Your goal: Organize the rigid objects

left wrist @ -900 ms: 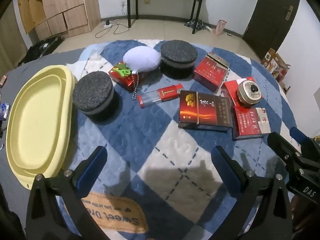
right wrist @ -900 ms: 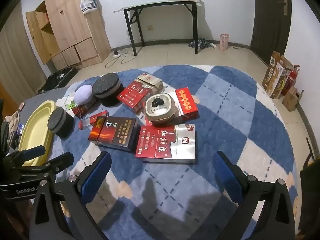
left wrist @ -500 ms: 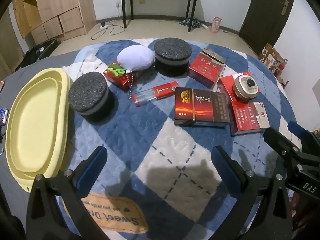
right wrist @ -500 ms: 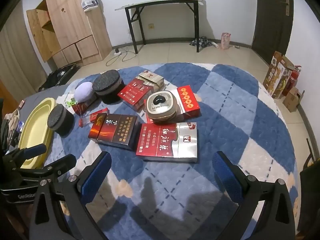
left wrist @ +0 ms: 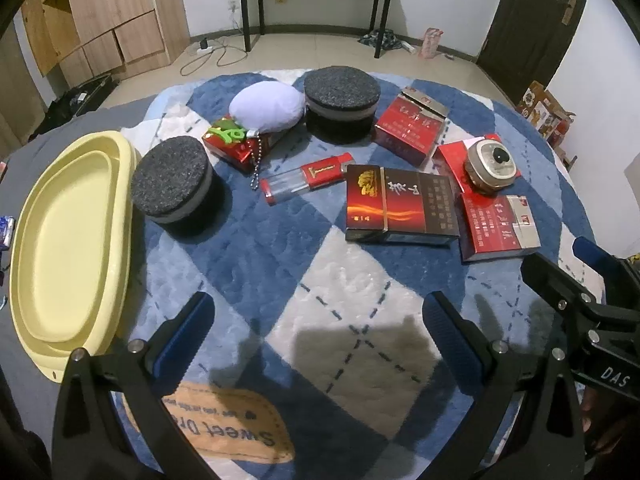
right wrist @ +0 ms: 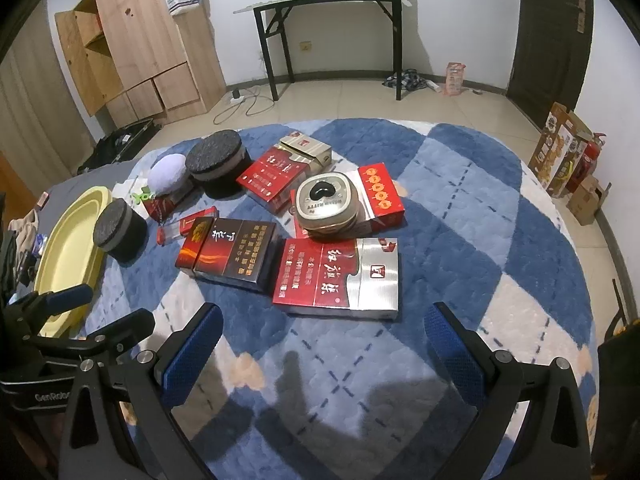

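Left gripper point(left wrist: 318, 316), right gripper point(right wrist: 324, 328) — wide apart, empty.

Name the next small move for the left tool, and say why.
Probably ease the left tool forward and left toward the near black foam disc. Its jaws are open and empty, and that disc sits right beside the empty yellow tray.

Red box point(right wrist: 378, 196) partly hidden under metal tin point(right wrist: 326, 204).

Glossy cartons point(right wrist: 336, 276), plush quilted blanket point(right wrist: 460, 208)
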